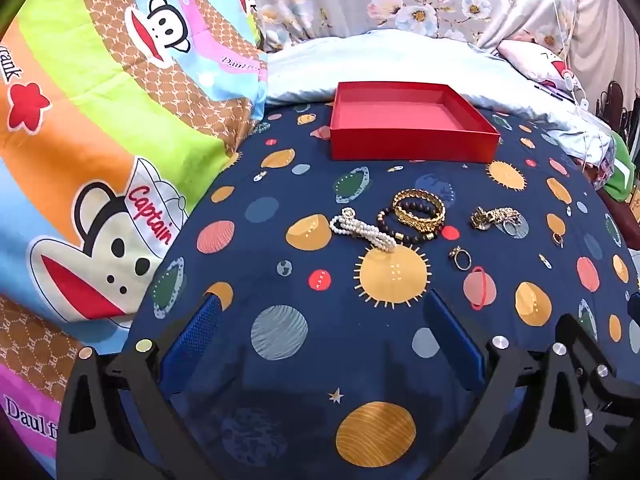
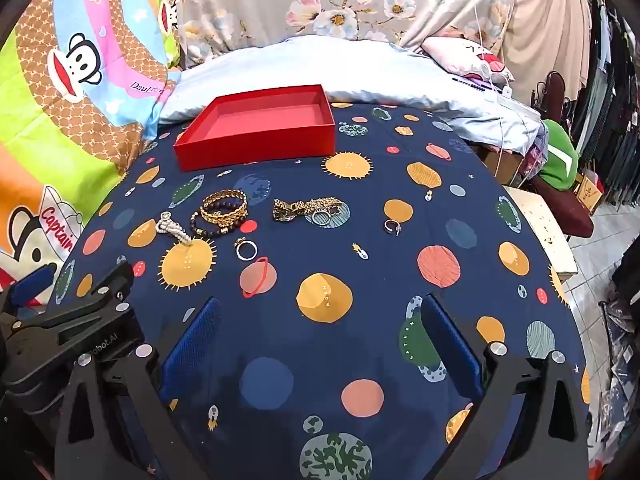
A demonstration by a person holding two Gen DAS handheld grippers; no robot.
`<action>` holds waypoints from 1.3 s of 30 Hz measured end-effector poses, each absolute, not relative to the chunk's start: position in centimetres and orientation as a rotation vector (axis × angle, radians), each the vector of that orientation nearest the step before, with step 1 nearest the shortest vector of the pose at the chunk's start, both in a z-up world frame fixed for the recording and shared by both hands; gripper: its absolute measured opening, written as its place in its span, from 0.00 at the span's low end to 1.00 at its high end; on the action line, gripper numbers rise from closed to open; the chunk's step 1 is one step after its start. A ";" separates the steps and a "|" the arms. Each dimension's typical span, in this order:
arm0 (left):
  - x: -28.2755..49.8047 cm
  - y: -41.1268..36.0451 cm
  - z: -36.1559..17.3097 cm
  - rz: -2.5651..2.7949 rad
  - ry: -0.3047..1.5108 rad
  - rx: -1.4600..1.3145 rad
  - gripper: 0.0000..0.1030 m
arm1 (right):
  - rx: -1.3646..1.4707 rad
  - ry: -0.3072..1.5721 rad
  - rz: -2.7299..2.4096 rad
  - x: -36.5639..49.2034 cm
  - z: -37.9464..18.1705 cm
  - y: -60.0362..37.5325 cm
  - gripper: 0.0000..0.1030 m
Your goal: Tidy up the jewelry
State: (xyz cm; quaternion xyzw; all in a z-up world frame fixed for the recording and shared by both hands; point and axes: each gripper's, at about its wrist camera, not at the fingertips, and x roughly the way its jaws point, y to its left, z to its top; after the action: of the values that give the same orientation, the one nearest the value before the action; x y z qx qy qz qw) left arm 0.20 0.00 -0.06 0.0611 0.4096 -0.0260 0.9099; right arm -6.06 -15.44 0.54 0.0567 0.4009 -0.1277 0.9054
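Note:
An empty red box (image 1: 412,124) (image 2: 260,124) sits at the far side of a dark blue planet-print cloth. In front of it lie a white pearl bracelet (image 1: 362,232) (image 2: 176,231), a gold bangle (image 1: 418,210) (image 2: 224,207) on a dark bead bracelet (image 1: 390,226), a gold chain (image 1: 496,217) (image 2: 306,207), a silver ring (image 1: 460,258) (image 2: 245,249) and a second ring (image 1: 557,238) (image 2: 392,226). My left gripper (image 1: 322,312) is open and empty, short of the pearls. My right gripper (image 2: 320,314) is open and empty, to the right of the left one (image 2: 80,312).
A cartoon monkey quilt (image 1: 100,140) lies bunched at the left. A pale blue pillow (image 1: 400,64) and floral fabric lie behind the box. A green item (image 2: 560,156), hanging clothes and tiled floor (image 2: 600,248) are at the right edge of the bed.

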 end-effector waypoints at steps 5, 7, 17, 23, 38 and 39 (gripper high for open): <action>0.0 0.1 0.5 -0.046 0.804 0.126 0.95 | 0.124 0.830 -0.259 -6.1 0.6 -15.3 0.95; 0.0 0.2 0.6 -0.043 0.803 0.126 0.95 | 0.122 0.827 -0.257 -6.1 0.7 -15.2 0.95; 0.0 0.5 -0.1 -0.036 0.815 0.119 0.95 | 0.116 0.823 -0.263 -6.1 0.2 -15.2 0.95; 0.0 0.4 -0.2 -0.023 0.818 0.124 0.95 | 0.111 0.824 -0.264 -6.0 0.4 -14.6 0.95; 0.0 0.6 -0.5 -0.023 0.838 0.121 0.95 | 0.114 0.825 -0.263 -6.1 0.4 -14.6 0.95; 0.0 0.6 -0.6 -0.024 0.841 0.121 0.95 | 0.115 0.825 -0.263 -6.1 0.4 -14.6 0.95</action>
State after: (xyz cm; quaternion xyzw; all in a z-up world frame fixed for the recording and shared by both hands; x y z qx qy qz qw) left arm -0.03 0.60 -0.60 0.0587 0.4079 -0.0119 0.9111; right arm -6.07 -14.63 0.43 0.0558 0.3996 -0.1272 0.9061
